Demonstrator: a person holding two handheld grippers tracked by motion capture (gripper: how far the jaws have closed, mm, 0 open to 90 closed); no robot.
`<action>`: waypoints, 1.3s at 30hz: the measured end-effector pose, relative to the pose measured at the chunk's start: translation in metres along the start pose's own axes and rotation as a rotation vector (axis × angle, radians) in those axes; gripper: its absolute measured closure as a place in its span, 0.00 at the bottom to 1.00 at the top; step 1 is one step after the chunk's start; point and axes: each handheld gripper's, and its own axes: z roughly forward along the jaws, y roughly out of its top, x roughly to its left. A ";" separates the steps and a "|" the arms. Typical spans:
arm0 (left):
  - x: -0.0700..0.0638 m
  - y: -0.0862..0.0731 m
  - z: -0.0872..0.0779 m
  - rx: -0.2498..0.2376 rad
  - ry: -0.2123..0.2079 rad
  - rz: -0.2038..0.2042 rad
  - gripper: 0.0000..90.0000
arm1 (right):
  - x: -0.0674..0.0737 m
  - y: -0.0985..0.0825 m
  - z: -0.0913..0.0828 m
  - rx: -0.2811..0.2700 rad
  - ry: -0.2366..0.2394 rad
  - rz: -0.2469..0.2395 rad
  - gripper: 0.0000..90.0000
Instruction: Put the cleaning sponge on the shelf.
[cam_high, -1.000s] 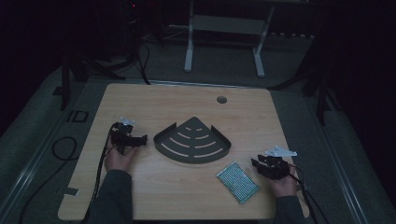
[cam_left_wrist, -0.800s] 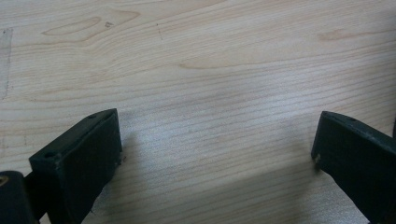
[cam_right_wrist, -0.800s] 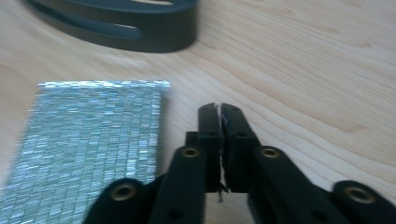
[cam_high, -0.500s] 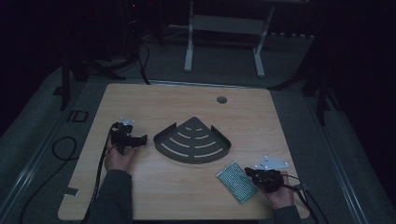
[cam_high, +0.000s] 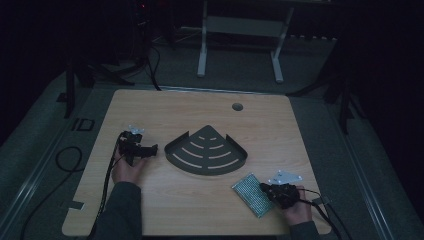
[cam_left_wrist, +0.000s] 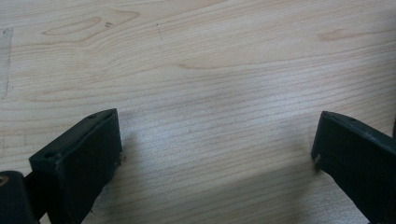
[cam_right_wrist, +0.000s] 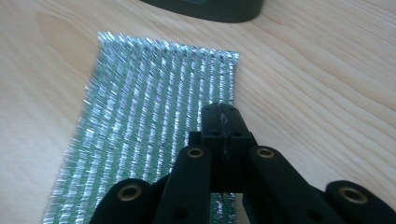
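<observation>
A silver-green mesh pad (cam_high: 251, 193) lies flat near the table's front right; in the right gripper view the pad (cam_right_wrist: 149, 107) has shiny ribbed rows. My right gripper (cam_high: 265, 189) is shut, its jaws pressed together, and its tip (cam_right_wrist: 220, 116) sits over the pad's right edge. I cannot see any of the pad pinched between the jaws. My left gripper (cam_high: 152, 148) is at the table's left, pointing at a dark fan-shaped slotted tray (cam_high: 206, 150). Its jaws stand wide open (cam_left_wrist: 217, 149) over bare wood with nothing between them.
The wooden table (cam_high: 150, 110) has a round cable hole (cam_high: 237, 106) at the back. The dark tray's wall (cam_right_wrist: 210, 7) lies just beyond the pad in the right gripper view. Cables trail off both grippers toward the front edge. A white frame stands on the floor behind.
My right gripper has moved forward and left, from beside the pad to over its right edge. The left gripper has stayed where it was.
</observation>
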 end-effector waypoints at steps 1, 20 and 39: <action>0.000 0.000 0.000 0.000 0.000 0.000 0.02 | -0.002 0.000 0.000 -0.003 0.001 0.011 1.00; 0.000 0.000 0.000 0.000 0.000 -0.001 0.02 | -0.026 0.000 -0.002 0.017 -0.092 0.051 1.00; 0.000 0.000 0.000 0.000 0.001 -0.001 0.02 | -0.045 0.036 -0.004 0.191 0.012 0.031 0.85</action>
